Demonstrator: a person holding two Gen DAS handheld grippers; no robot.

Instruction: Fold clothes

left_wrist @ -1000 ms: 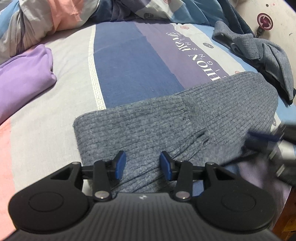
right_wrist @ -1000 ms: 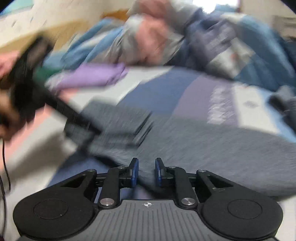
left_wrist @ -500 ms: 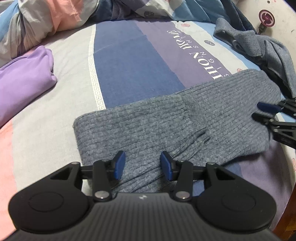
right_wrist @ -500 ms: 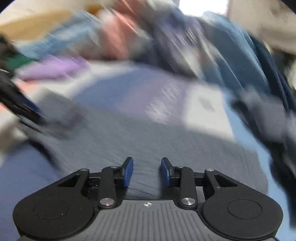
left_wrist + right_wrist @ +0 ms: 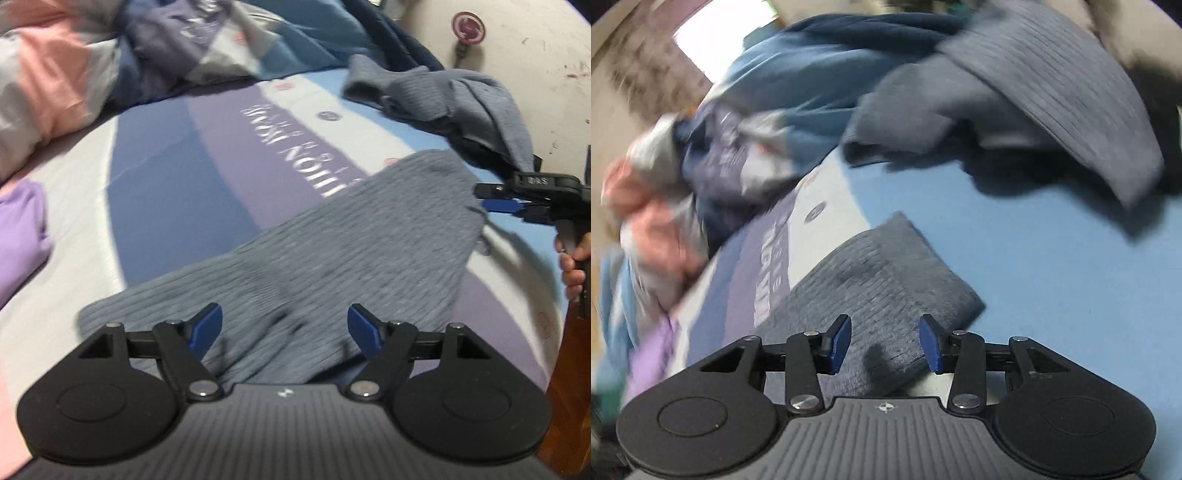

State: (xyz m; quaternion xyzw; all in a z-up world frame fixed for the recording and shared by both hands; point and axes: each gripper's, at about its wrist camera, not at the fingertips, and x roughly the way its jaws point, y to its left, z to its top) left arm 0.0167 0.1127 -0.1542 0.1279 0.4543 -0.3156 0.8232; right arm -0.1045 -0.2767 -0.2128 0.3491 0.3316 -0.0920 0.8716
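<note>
Spreading its fingers wide, the left gripper (image 5: 285, 326) hovers over the near hem of the grey ribbed garment (image 5: 332, 254), which lies flat on the striped bedsheet (image 5: 166, 192). At its far corner the right gripper (image 5: 884, 343) is likewise parted, empty. Bare sheet beyond; a second grey garment (image 5: 454, 99) lies crumpled farther back.

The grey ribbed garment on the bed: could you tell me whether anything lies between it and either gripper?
Nothing visible does. The left gripper hangs open directly over the near end of the grey ribbed garment, and the right gripper is open over its far corner. The crumpled grey knit and the purple garment lie off to the sides.
</note>
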